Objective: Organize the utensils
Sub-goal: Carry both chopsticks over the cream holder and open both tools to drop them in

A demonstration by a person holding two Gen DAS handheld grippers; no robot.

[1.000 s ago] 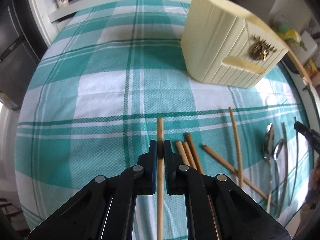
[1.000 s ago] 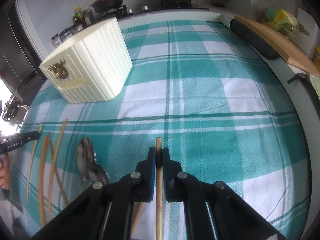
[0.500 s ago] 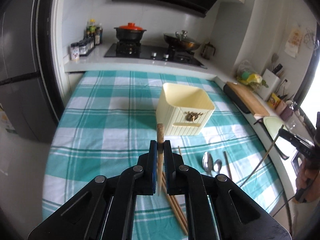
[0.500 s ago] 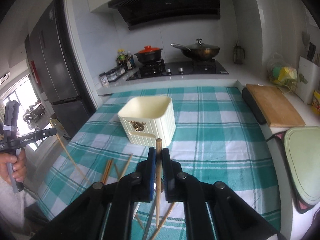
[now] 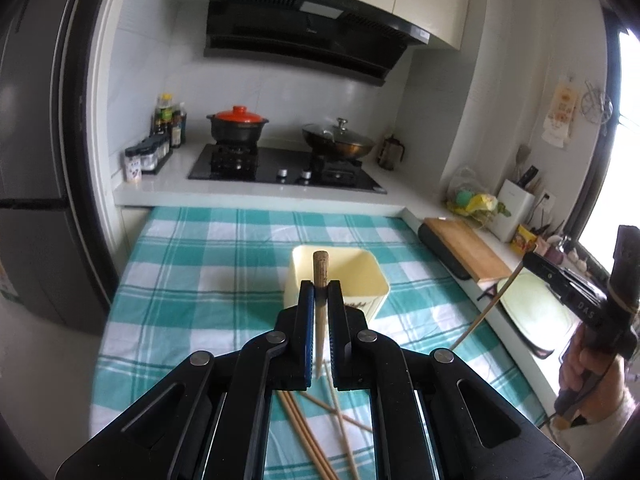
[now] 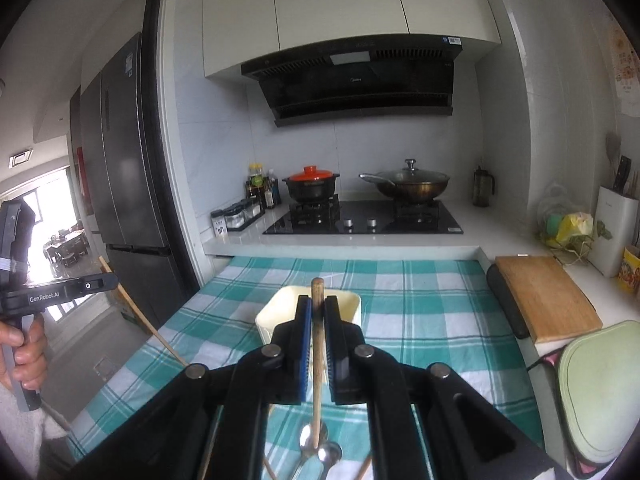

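**A:** Now, panel one: what does each tool hold?

**B:** Left gripper (image 5: pixel 321 292), jaws nearly closed on a wooden chopstick (image 5: pixel 320 280) near its thick end, tip hanging down. Right gripper (image 6: pixel 318 308) is likewise clamped on a second chopstick (image 6: pixel 317 320). Both are raised above the checked tablecloth (image 5: pixel 180 280).

**A:** Handling?

**B:** Judged light, stiff and smooth; a thin round stick can pivot or slip between flat pads, so a grip close to the thick end, as shown, suits a vertical drop.

**A:** Destination and clearance?

**B:** Cream holder (image 5: pixel 340 276) sits at twelve o'clock, mouth open upward. Its rim is the edge to clear. Loose chopsticks (image 5: pixel 304 432) lie at six o'clock; spoons (image 6: pixel 320 448) at six in the right view. Cutting board (image 6: pixel 544 296) at three o'clock stays well apart.
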